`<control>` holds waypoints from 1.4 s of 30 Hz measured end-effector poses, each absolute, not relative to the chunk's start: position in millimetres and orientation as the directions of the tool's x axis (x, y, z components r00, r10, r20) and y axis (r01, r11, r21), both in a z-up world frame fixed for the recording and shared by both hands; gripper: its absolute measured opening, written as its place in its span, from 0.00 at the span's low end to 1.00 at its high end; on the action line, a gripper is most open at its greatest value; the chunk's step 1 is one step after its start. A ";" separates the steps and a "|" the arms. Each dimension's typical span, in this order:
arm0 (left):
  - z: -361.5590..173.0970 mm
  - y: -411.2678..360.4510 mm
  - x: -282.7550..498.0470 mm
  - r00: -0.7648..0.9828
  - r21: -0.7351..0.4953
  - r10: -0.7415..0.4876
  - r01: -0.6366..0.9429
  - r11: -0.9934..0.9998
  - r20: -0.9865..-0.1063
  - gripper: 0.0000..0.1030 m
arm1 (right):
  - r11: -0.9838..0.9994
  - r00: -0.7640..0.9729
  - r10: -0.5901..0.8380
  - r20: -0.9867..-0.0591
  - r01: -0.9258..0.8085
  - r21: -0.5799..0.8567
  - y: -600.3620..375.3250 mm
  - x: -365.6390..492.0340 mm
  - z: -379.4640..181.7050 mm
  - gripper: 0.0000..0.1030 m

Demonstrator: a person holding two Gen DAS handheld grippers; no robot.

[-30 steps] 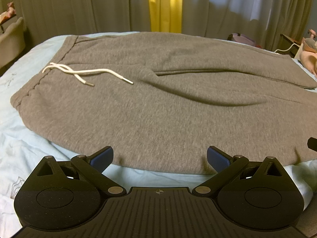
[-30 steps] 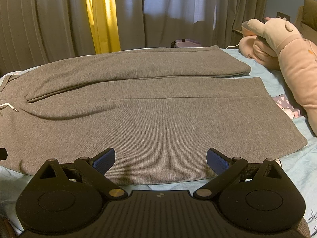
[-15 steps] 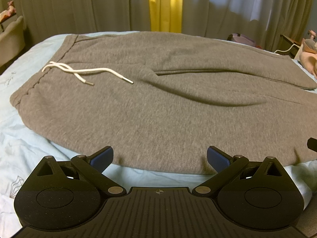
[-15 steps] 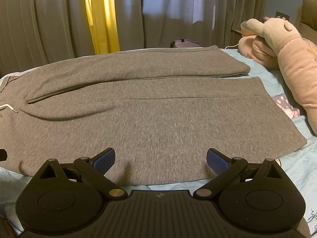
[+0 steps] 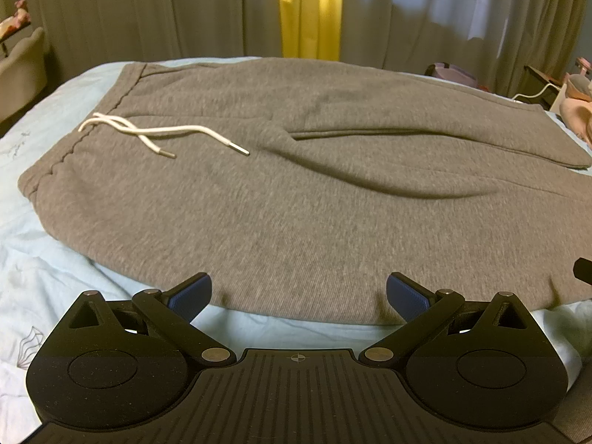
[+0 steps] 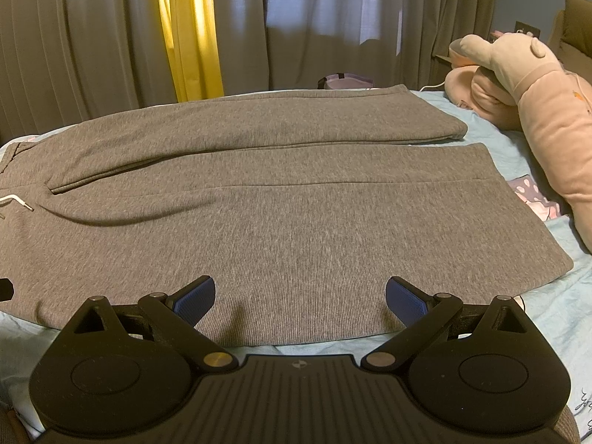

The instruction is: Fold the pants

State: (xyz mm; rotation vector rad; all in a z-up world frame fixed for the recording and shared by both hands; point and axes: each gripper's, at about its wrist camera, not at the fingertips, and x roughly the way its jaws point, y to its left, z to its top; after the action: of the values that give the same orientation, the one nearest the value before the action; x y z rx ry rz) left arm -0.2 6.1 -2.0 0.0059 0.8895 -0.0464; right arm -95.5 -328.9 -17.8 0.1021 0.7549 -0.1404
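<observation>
Grey sweatpants lie flat on a light blue bed sheet, waistband at the left with a white drawstring. The two legs run to the right, side by side, cuffs at the far right. My left gripper is open and empty, just above the near edge of the pants by the hip. My right gripper is open and empty, above the near edge of the near leg.
A pink plush toy lies on the bed at the right, beyond the leg cuffs. Grey and yellow curtains hang behind the bed. A chair stands at the far left. A tip of the other gripper shows at the right edge.
Both grippers have shifted very slightly; the views are nearly the same. The pants have not moved and both grippers stay open.
</observation>
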 end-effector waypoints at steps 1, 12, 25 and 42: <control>-1.9 6.4 -0.1 0.629 -0.016 -0.040 0.044 0.999 -0.777 1.00 | 0.986 0.720 -0.090 -0.688 0.163 0.042 -328.9 -95.5 -17.7 0.96; -2.3 7.1 0.4 0.627 -0.019 -0.041 0.041 0.999 -0.778 1.00 | 0.986 0.720 -0.089 -0.688 0.163 0.042 -328.8 -95.6 -17.4 0.96; -2.8 7.8 0.3 0.625 -0.022 -0.042 0.039 0.999 -0.780 1.00 | 0.986 0.720 -0.096 -0.688 0.162 0.031 -325.0 -94.6 -17.4 0.96; -3.4 8.4 0.4 0.621 -0.025 -0.043 0.037 0.999 -0.783 1.00 | 0.987 0.718 -0.100 -0.688 0.160 0.024 -324.2 -94.3 -18.7 0.96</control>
State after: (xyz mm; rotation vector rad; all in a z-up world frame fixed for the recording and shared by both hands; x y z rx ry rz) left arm 0.4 8.4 -3.4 -0.0068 0.9001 -0.0464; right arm -94.3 -324.2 -18.7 0.0834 0.7559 -0.1436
